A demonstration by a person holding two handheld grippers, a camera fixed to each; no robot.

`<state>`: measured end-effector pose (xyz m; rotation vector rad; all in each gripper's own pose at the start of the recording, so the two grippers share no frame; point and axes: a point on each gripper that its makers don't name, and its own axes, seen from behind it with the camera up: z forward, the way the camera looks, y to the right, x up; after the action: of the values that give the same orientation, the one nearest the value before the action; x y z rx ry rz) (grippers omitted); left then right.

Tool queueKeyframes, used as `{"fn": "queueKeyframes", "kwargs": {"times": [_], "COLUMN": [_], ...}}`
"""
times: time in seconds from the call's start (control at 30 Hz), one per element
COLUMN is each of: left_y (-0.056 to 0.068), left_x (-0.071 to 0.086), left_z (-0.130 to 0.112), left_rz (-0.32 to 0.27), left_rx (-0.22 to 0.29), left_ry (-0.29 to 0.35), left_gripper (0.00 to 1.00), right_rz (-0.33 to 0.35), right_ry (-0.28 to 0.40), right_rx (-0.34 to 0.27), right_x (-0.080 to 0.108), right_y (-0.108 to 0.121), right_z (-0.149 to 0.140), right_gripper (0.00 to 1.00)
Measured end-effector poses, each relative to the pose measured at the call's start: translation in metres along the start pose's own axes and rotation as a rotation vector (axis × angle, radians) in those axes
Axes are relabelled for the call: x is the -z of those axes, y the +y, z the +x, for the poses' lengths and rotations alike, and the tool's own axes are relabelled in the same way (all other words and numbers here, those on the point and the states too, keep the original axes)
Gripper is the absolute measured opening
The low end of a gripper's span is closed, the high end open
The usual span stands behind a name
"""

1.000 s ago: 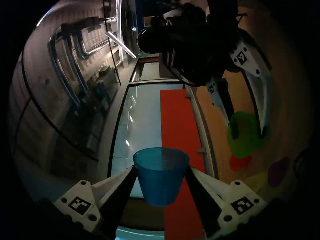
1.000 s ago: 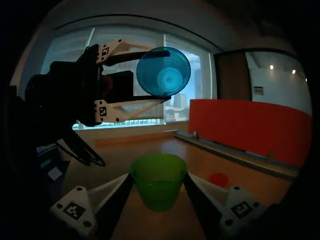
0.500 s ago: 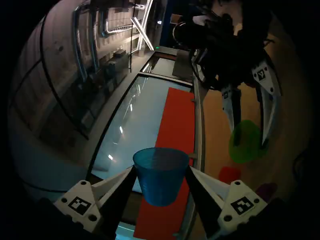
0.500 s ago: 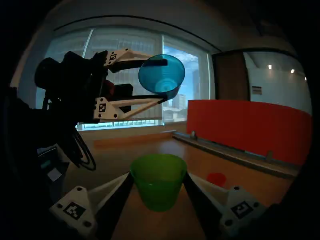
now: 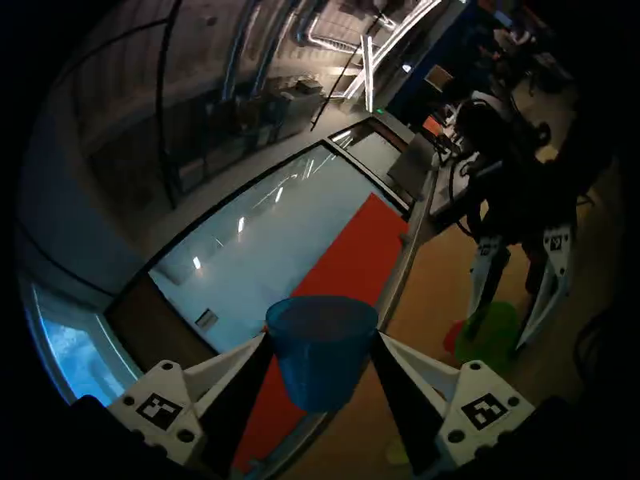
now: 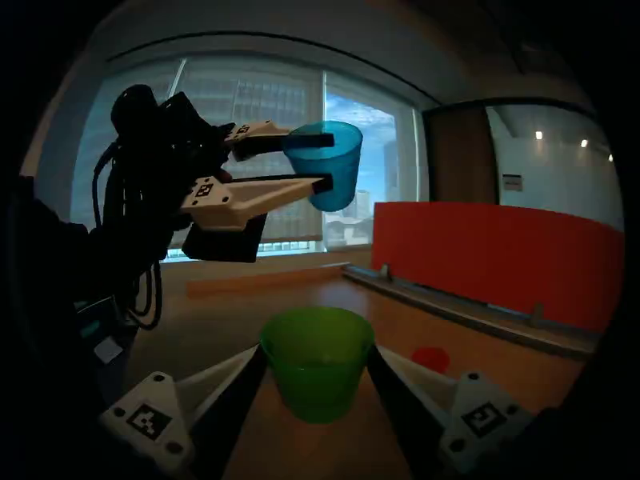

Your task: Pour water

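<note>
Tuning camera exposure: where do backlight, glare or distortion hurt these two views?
Right gripper view: the bright window backlights the left gripper, its body near-silhouetted; the blue cup reads clearly. Left gripper view: dim overall, ceiling lights glare as streaks, straight edges bow.

Clamped left claw (image 5: pixel 322 346) above right claw (image 6: pixel 318 354)

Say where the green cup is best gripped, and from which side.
Grip the green cup by its side wall just under the rim, coming in level from the side, as the right gripper does. It stands upright and tapers downward, so the wider rim resists slipping, and the mouth is left free to receive water.
</note>
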<state>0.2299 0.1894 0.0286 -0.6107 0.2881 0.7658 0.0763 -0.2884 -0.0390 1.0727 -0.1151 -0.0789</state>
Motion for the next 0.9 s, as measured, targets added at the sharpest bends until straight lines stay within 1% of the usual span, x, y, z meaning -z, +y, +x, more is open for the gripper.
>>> {"fn": "queueKeyframes", "kwargs": {"times": [0.1,0.27,0.37,0.5,0.57,0.7,0.8,0.9], "left_y": [-0.004,-0.011,-0.011,-0.009,-0.01,-0.015,-0.017,-0.015], "left_x": [0.0,-0.003,-0.003,-0.002,-0.002,-0.003,-0.002,-0.001], "left_z": [0.001,-0.003,-0.005,-0.005,-0.006,-0.011,-0.016,-0.023], "left_rz": [-0.001,0.005,-0.002,-0.026,-0.035,-0.036,-0.033,-0.033], "left_rx": [0.092,0.238,0.333,0.463,0.515,0.583,0.608,0.618], "left_ry": [0.008,-0.003,-0.005,0.006,0.006,-0.003,-0.014,-0.031], "left_gripper": [0.85,0.84,0.85,0.84,0.84,0.84,0.85,0.85], "right_rz": [-0.002,-0.007,-0.01,-0.017,-0.02,-0.024,-0.027,-0.03], "right_ry": [0.001,0.003,0.004,0.008,0.009,0.012,0.011,0.009], "right_rx": [-0.002,-0.001,0.001,0.0,-0.002,-0.001,0.0,-0.002], "right_x": [0.0,0.002,0.003,0.005,0.007,0.009,0.011,0.013], "right_y": [0.001,0.002,0.003,0.006,0.007,0.008,0.009,0.01], "right_z": [0.0,0.002,0.002,0.002,0.002,0.004,0.005,0.005], "right_gripper": [0.9,0.9,0.9,0.9,0.9,0.9,0.9,0.9]}}
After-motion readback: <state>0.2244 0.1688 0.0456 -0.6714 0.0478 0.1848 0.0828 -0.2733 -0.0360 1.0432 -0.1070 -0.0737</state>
